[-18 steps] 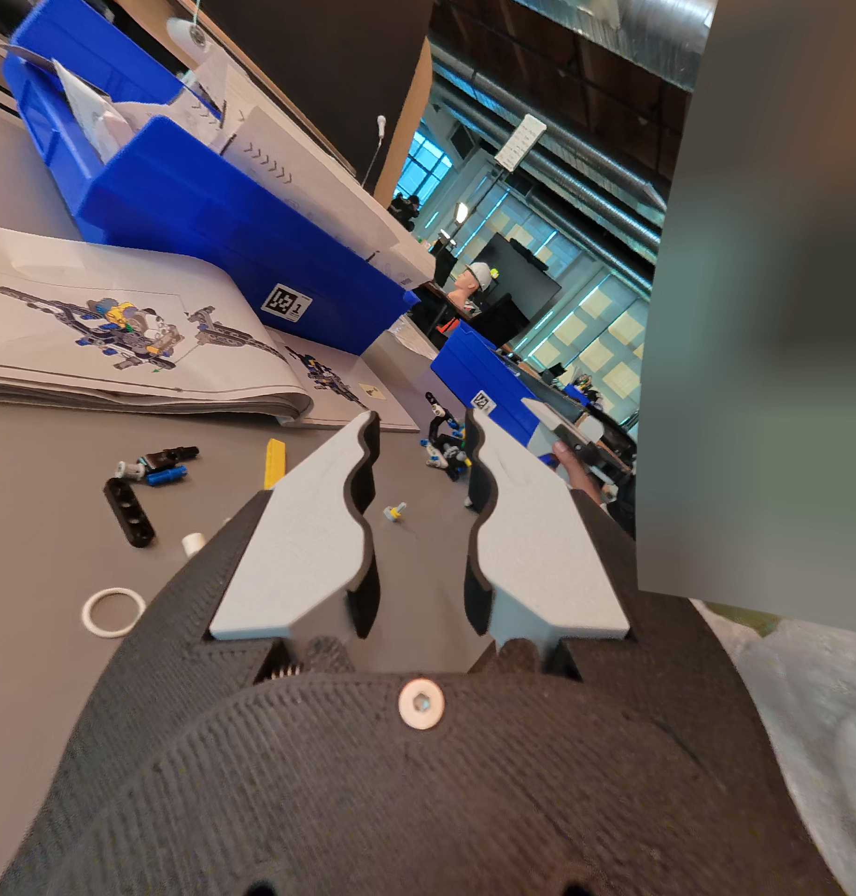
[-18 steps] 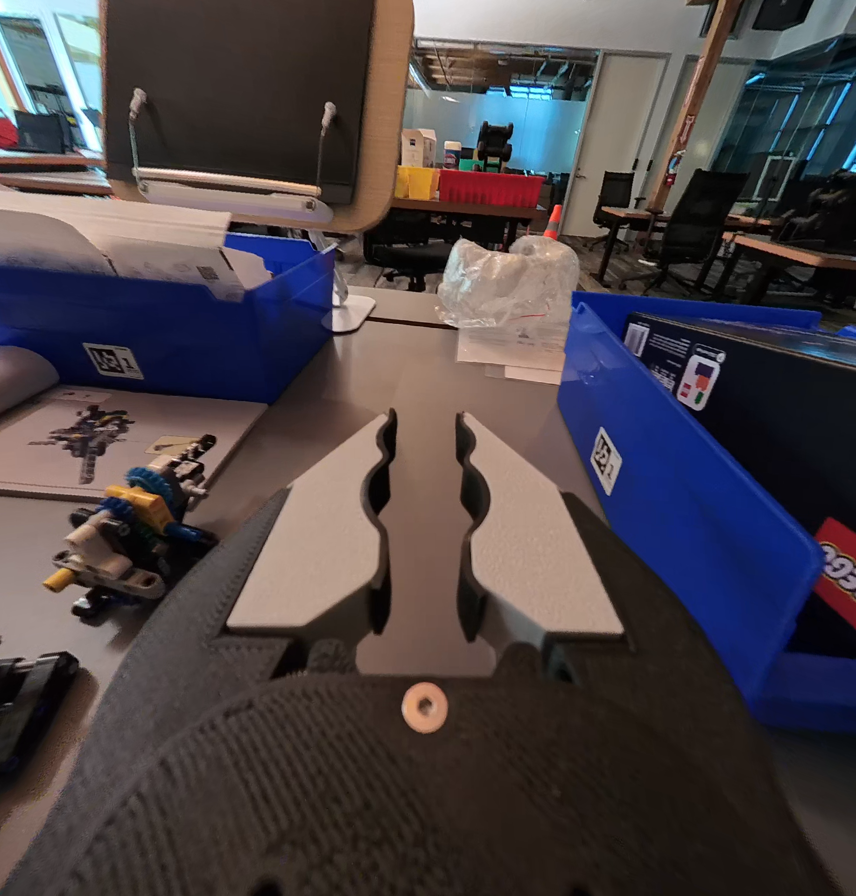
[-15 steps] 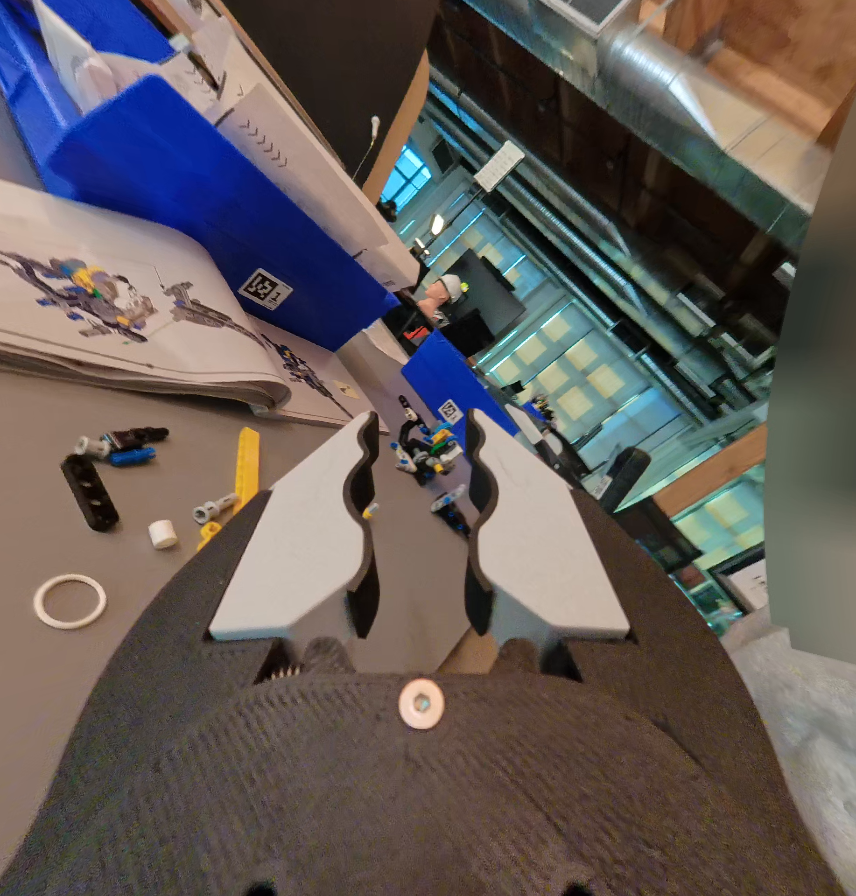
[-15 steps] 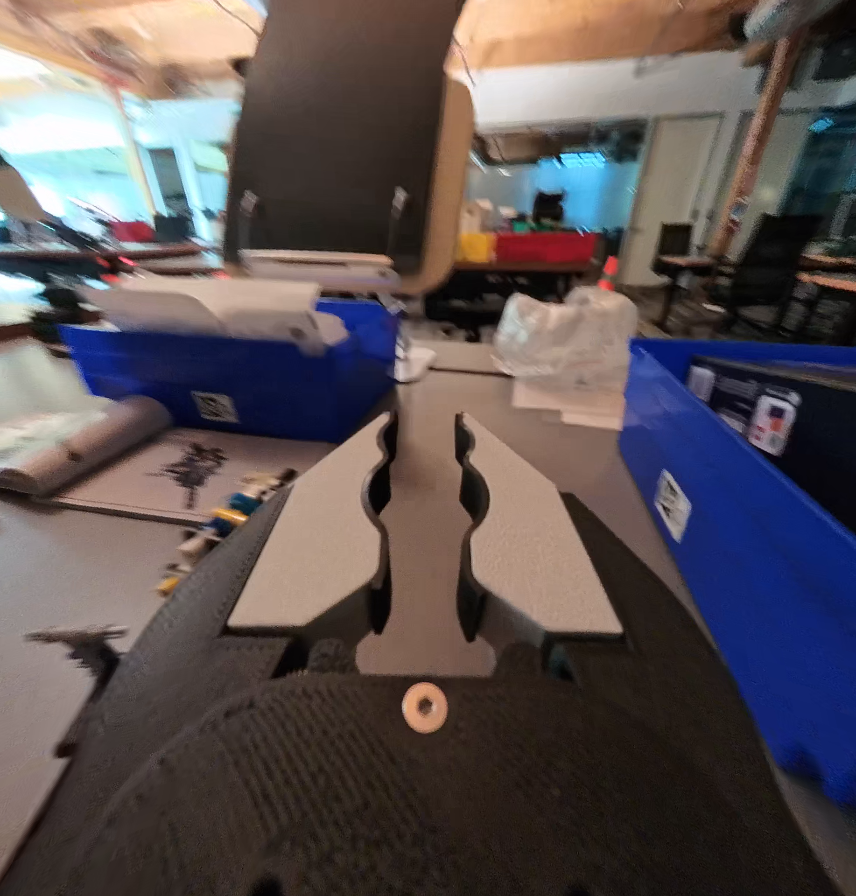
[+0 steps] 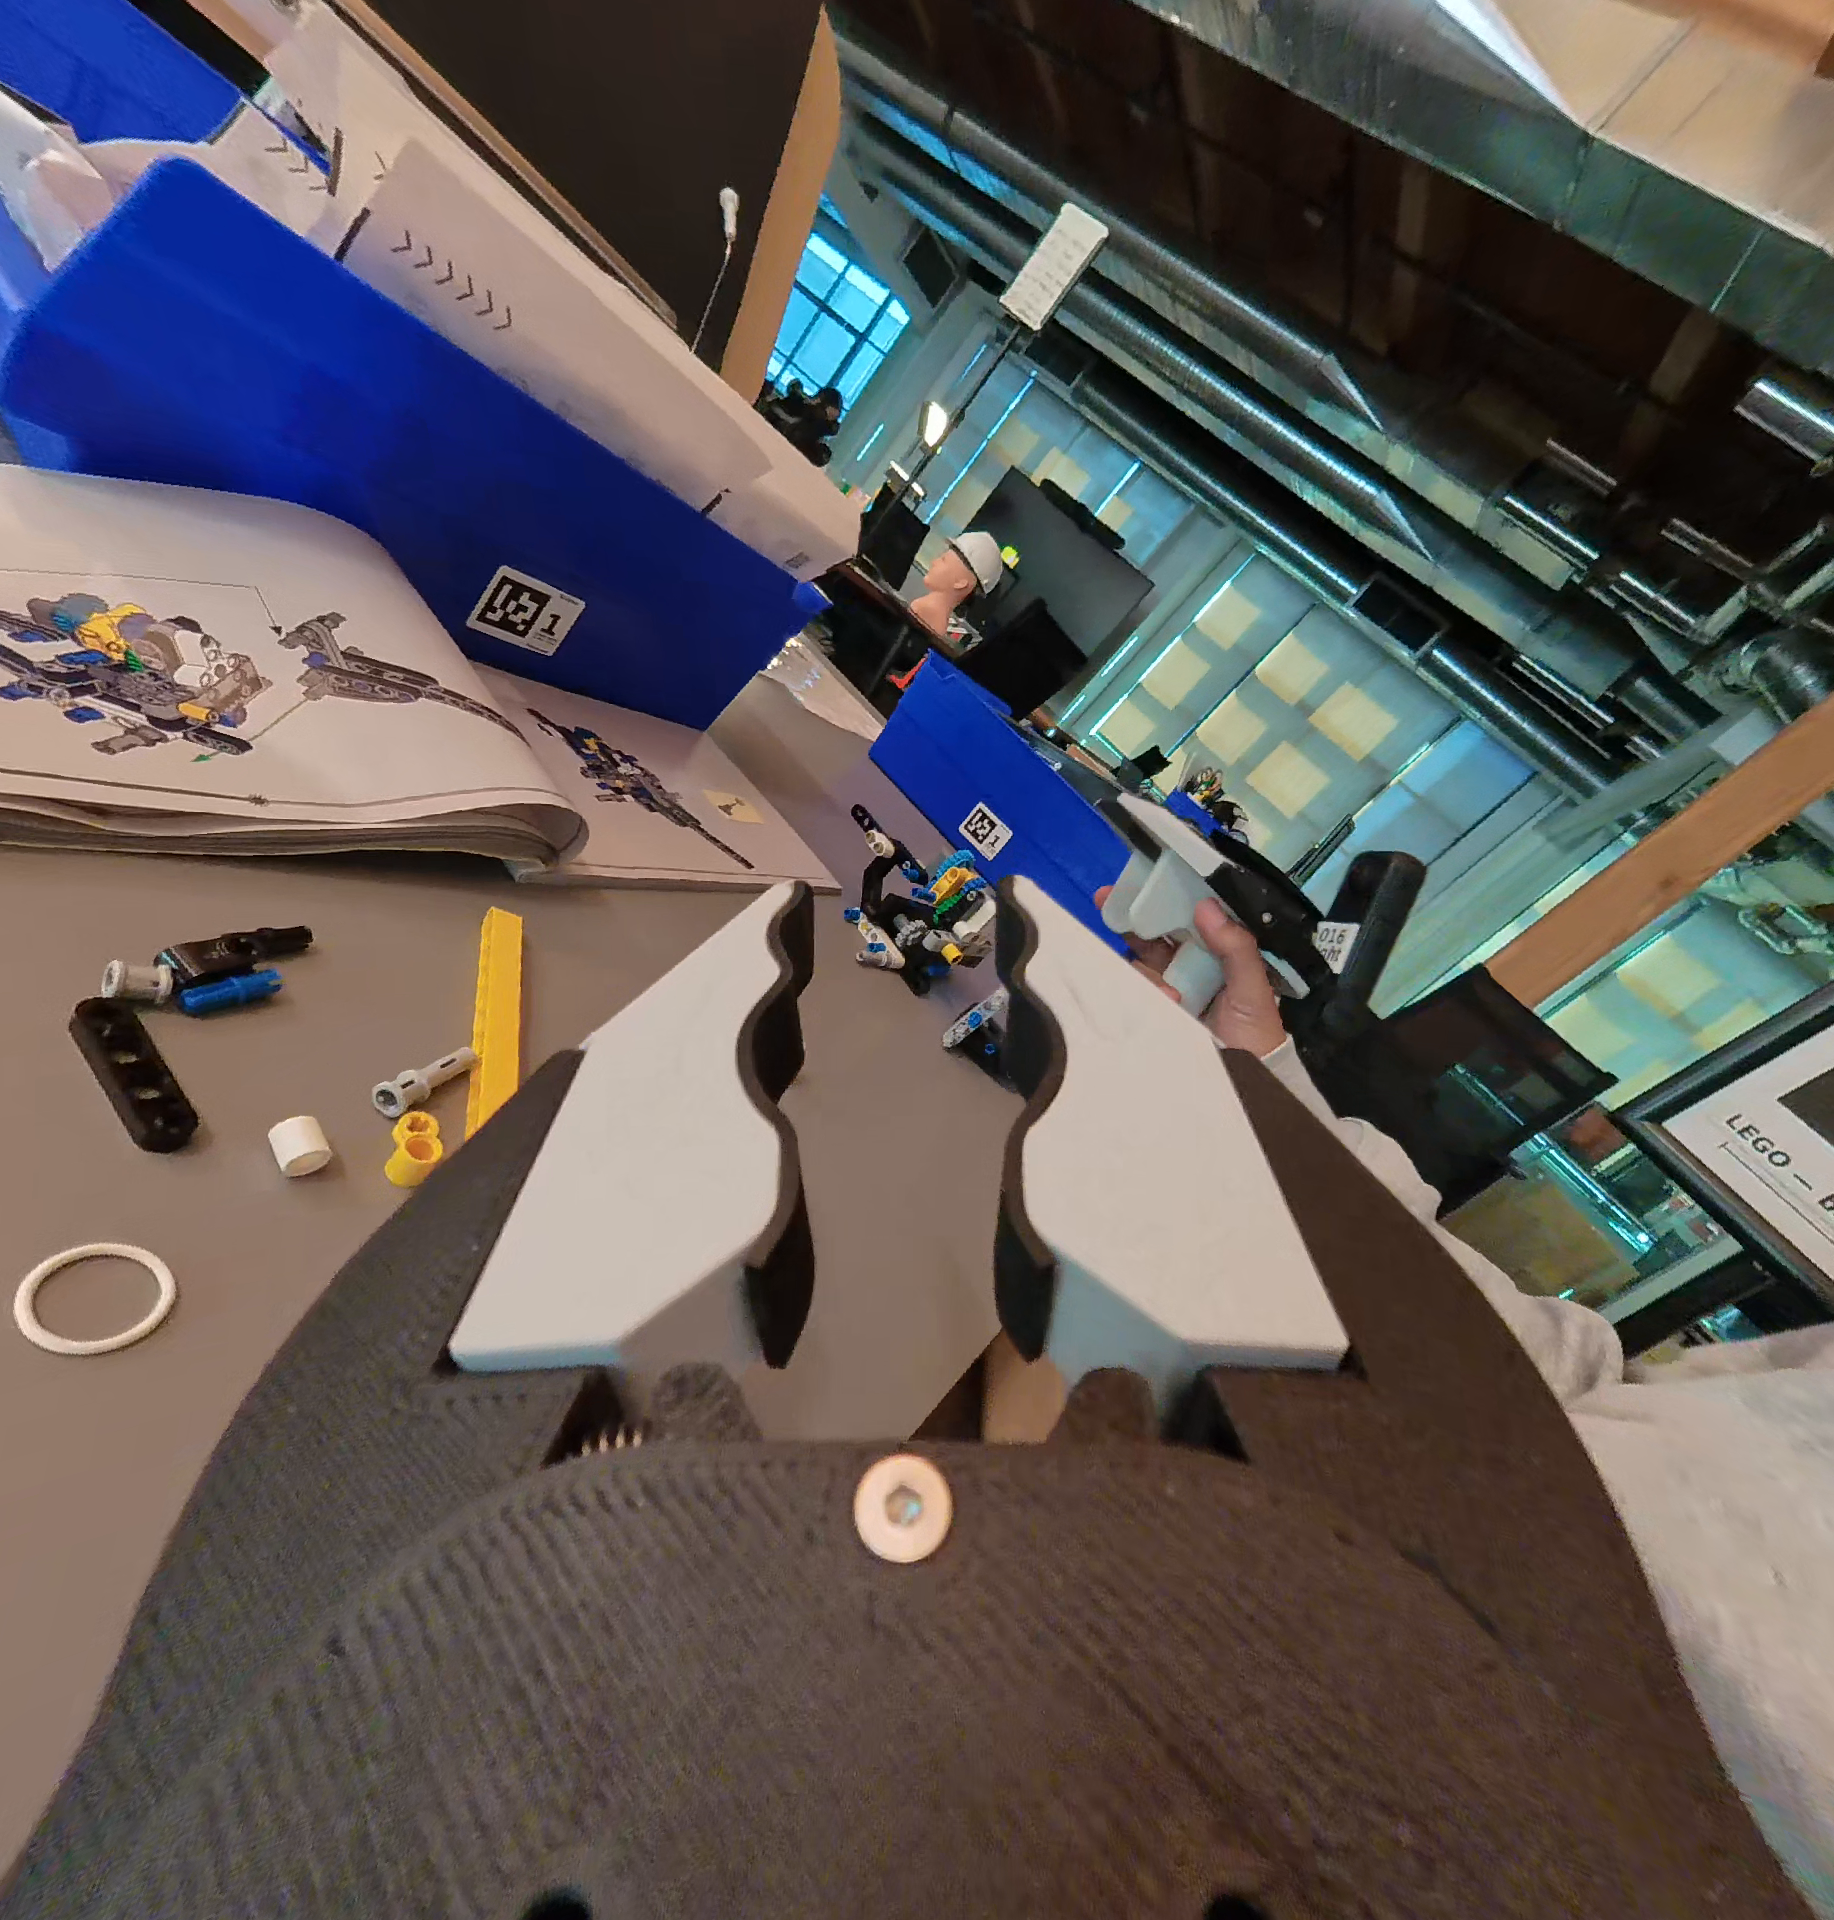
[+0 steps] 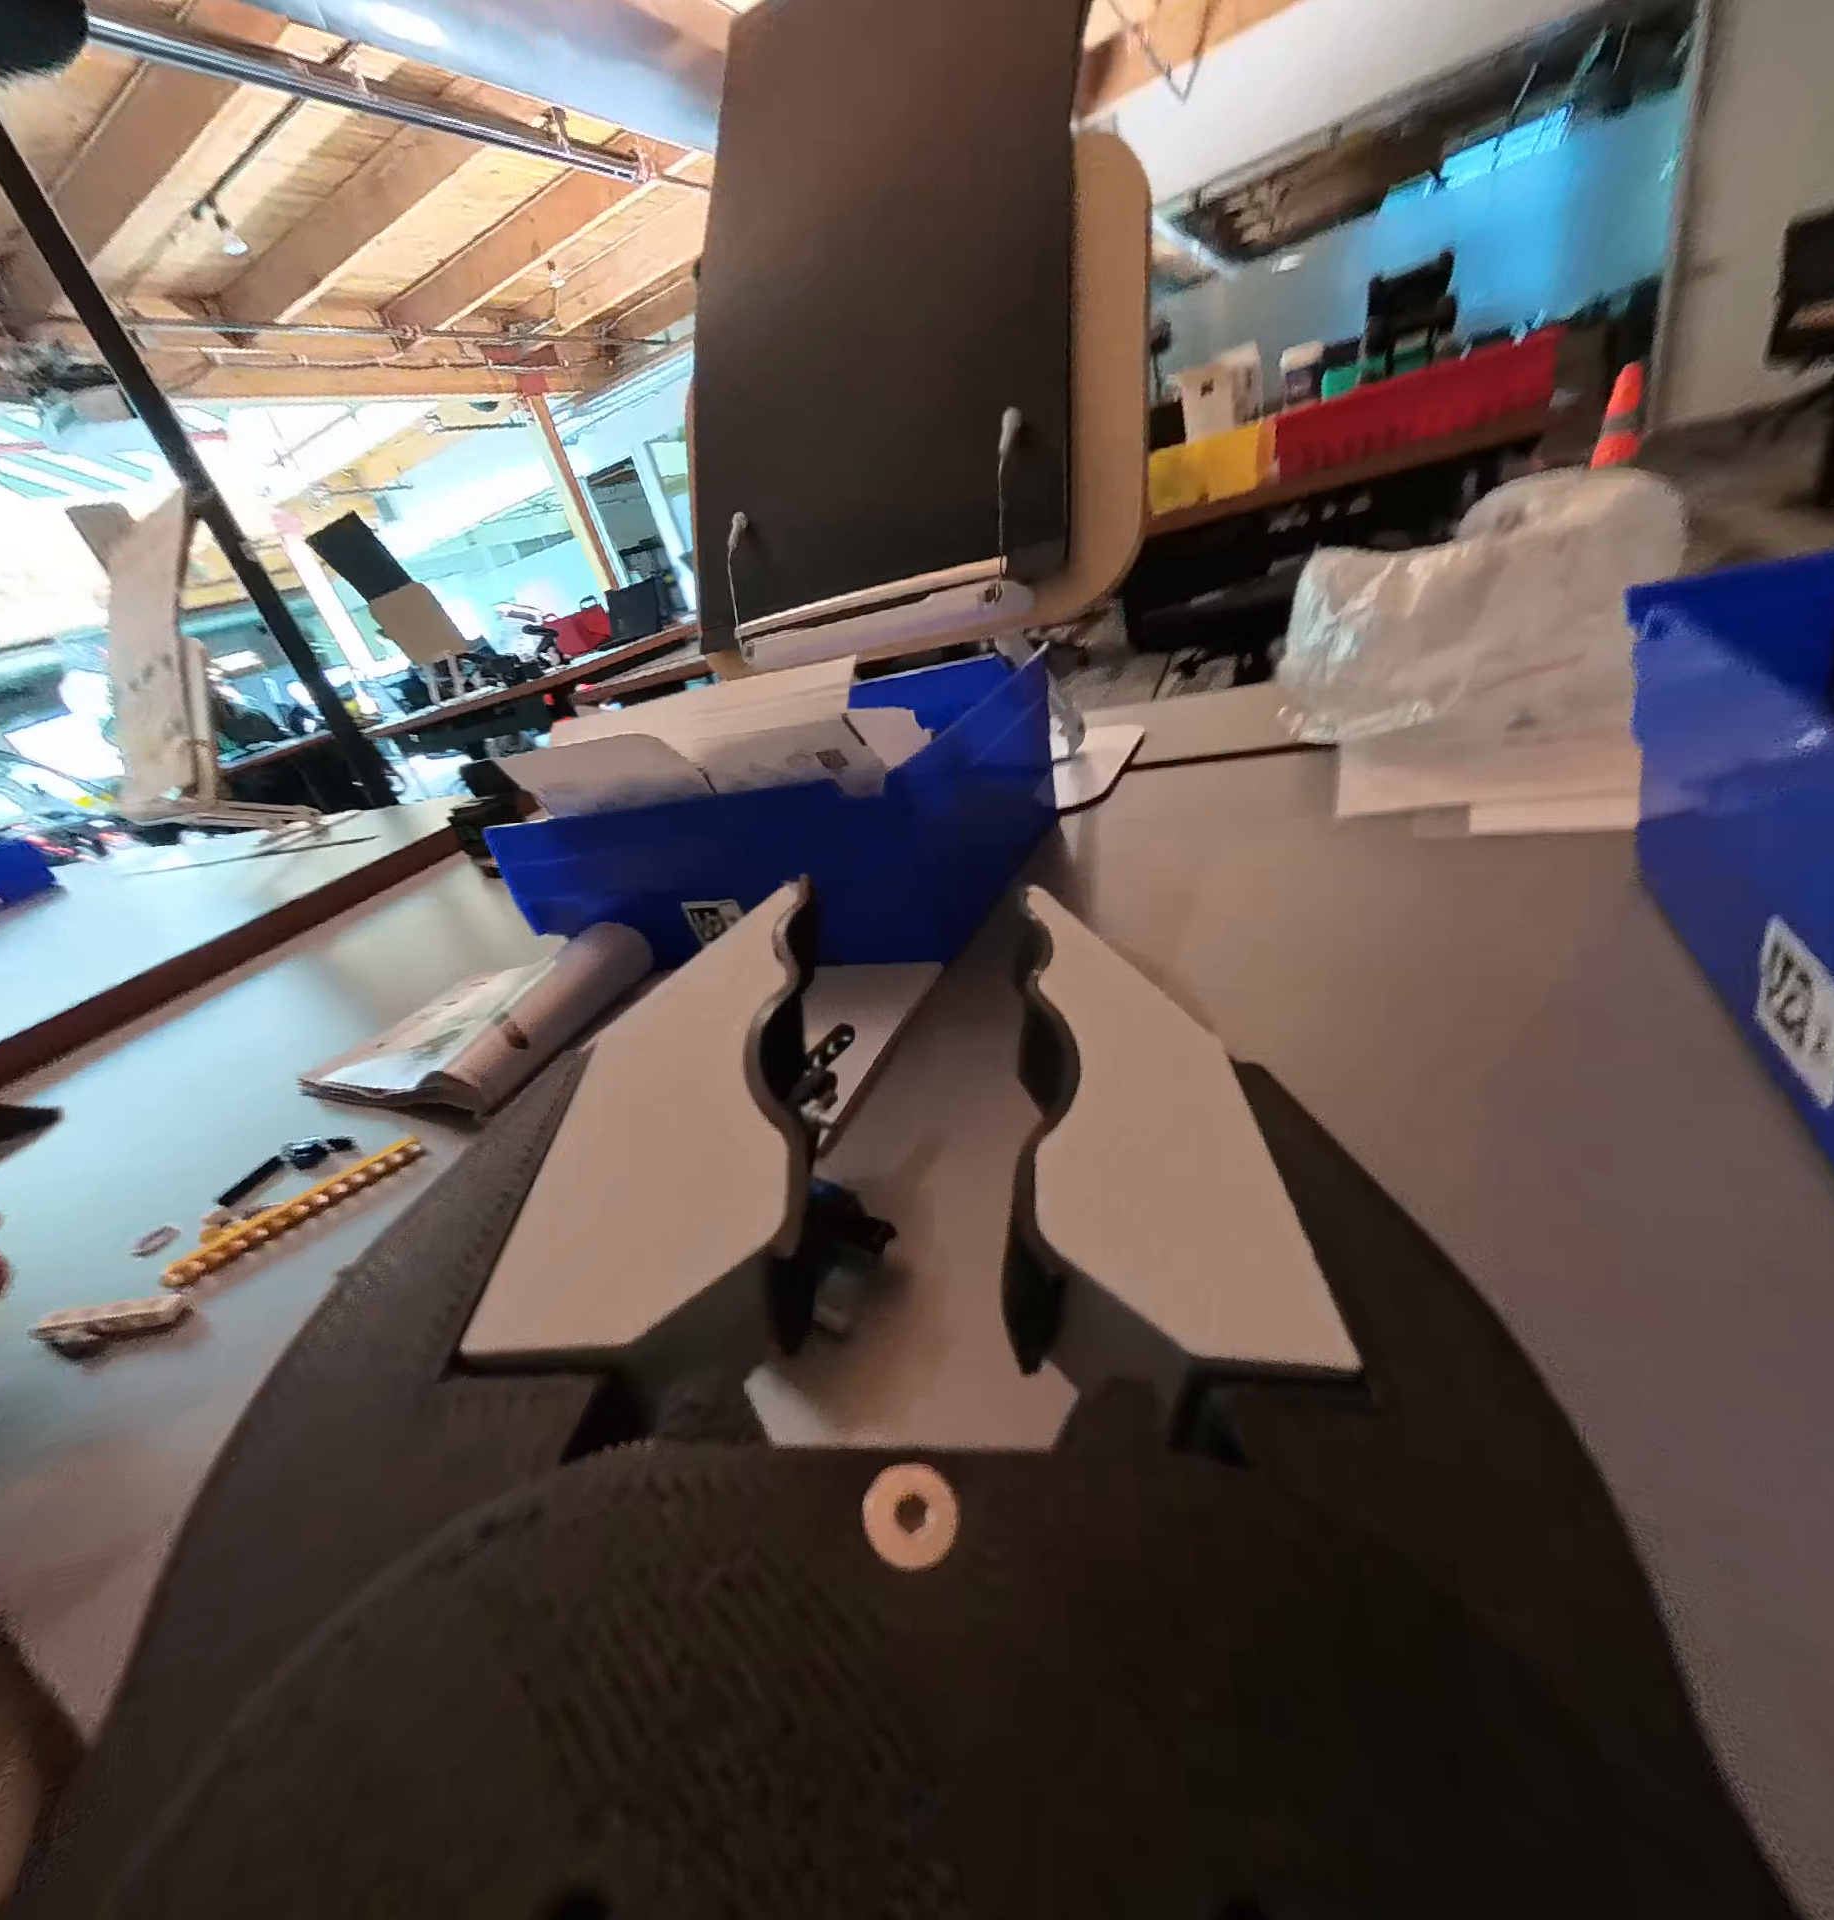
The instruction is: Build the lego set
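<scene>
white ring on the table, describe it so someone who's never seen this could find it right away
Start at the open instruction booklet on the grey table in the left wrist view. Move toward the camera past the scattered loose pieces, beyond the black strip with holes. The white ring lies flat and alone, the only thin hollow circle; the nearby white cylinder is small and stubby.

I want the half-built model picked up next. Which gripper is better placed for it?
Probably right. The right gripper is open and the half-built model already lies between its fingers, close below. The left gripper, also open, sits farther from the model, nearer the yellow beam and loose pins.
</scene>
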`<state>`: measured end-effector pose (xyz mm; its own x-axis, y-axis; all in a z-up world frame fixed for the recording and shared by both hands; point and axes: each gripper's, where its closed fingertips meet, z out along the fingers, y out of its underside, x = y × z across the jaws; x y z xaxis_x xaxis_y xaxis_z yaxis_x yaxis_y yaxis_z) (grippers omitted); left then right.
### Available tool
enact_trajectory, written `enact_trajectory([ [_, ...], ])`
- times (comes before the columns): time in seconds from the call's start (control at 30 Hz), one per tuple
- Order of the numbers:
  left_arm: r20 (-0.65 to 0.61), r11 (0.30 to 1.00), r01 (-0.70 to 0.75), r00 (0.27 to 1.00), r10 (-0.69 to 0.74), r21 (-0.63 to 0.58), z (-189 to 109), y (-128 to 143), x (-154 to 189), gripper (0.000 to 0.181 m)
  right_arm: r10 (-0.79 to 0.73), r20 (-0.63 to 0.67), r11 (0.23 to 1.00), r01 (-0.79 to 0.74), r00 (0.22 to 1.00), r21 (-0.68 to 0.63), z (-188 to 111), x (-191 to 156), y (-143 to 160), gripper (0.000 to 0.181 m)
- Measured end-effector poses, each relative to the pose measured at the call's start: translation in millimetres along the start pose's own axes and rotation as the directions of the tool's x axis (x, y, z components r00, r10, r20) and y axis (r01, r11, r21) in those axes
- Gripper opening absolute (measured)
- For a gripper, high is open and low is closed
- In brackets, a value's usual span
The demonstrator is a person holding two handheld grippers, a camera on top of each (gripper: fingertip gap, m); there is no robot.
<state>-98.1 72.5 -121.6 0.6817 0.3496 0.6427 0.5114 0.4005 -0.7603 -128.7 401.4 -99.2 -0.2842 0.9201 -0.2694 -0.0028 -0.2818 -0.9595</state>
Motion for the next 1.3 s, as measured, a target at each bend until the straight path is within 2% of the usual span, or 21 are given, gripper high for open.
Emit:
enact_trajectory([
  [0.1,-0.012,1.0,-0.008,1.0,0.008,0.011,1,-3,2,0.03,0.067,0.003,0.996,-0.067,0.998,-0.05,-1,6,8,0.044],
  [0.33,-0.075,0.999,0.011,0.997,-0.007,0.051,20,-18,-1,0.032,0.027,-0.072,0.994,-0.035,0.997,-0.102,-20,17,18,0.047],
  [0.5,0.096,0.966,-0.102,0.992,0.082,0.236,12,-61,-31,0.032,0.022,-0.123,0.991,-0.038,0.992,-0.132,-35,25,24,0.052],
  [0.6,0.138,0.954,-0.131,0.986,0.097,0.27,7,-75,-42,0.031,0.036,-0.143,0.991,-0.054,0.989,-0.121,-41,30,22,0.054],
  [0.73,0.205,0.95,-0.201,0.967,0.153,0.24,0,-82,-54,0.031,0.056,-0.139,0.988,-0.075,0.989,-0.134,-41,30,24,0.057],
  [0.9,0.387,0.904,-0.397,0.867,0.314,0.158,-26,-96,-77,0.029,0.014,-0.134,0.984,-0.037,0.991,-0.172,-35,26,29,0.063],
  [1.0,0.446,0.931,-0.363,0.841,0.307,0.044,-41,-91,-92,0.017,-0.028,-0.134,0.982,0.001,0.991,-0.19,-30,26,31,0.064],
  [1.07,0.496,0.93,-0.368,0.805,0.325,-0.012,-54,-89,-104,0.015,-0.045,-0.132,0.98,0.018,0.99,-0.2,-27,26,33,0.063],
  [1.13,0.555,0.927,-0.374,0.768,0.32,-0.016,-69,-92,-114,0.013,-0.043,-0.128,0.98,0.017,0.991,-0.197,-22,26,32,0.063],
  [1.3,0.569,0.933,-0.359,0.774,0.278,0.032,-86,-93,-115,0.013,-0.01,-0.113,0.982,-0.011,0.994,-0.19,-11,28,32,0.062],
])
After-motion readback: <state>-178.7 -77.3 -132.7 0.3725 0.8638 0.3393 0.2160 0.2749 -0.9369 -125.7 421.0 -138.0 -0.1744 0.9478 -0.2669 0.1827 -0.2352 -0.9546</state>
